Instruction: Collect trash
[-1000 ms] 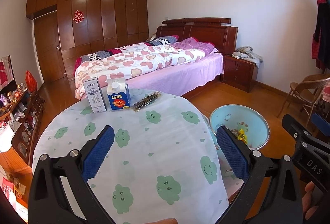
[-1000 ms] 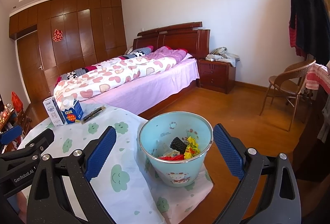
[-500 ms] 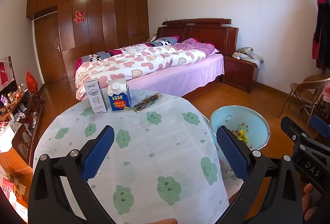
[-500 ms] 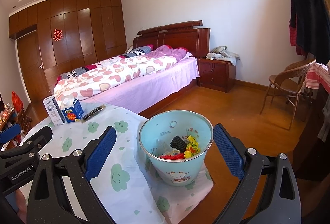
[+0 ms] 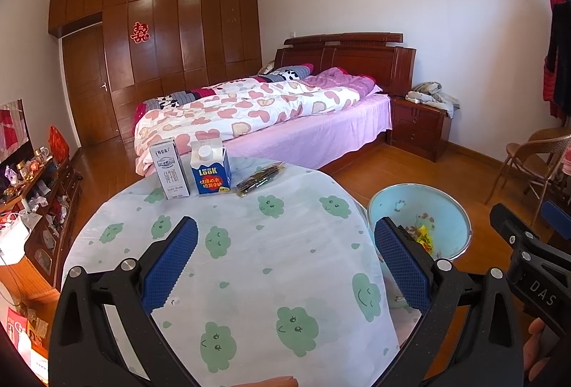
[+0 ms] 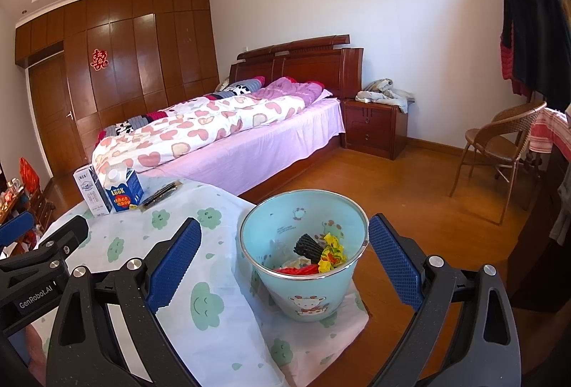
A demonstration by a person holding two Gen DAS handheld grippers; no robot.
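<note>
A white milk carton (image 5: 170,171), a blue carton (image 5: 210,169) and a dark flat wrapper (image 5: 261,174) sit at the far edge of the round table (image 5: 249,265) with a cloud-print cloth. They also show in the right wrist view: white carton (image 6: 89,190), blue carton (image 6: 123,191), wrapper (image 6: 160,193). A light blue trash bin (image 6: 303,255) stands right of the table with crumpled trash inside; it shows in the left wrist view (image 5: 421,219). My left gripper (image 5: 285,262) is open and empty over the table. My right gripper (image 6: 285,258) is open and empty, in front of the bin.
A bed (image 5: 271,112) with a heart quilt stands behind the table, a nightstand (image 5: 419,130) to its right. A wicker chair (image 6: 499,144) is at the right. A low cabinet with clutter (image 5: 32,194) runs along the left wall.
Both grippers have shifted slightly; the cartons and bin stay where they were. Both grippers remain open.
</note>
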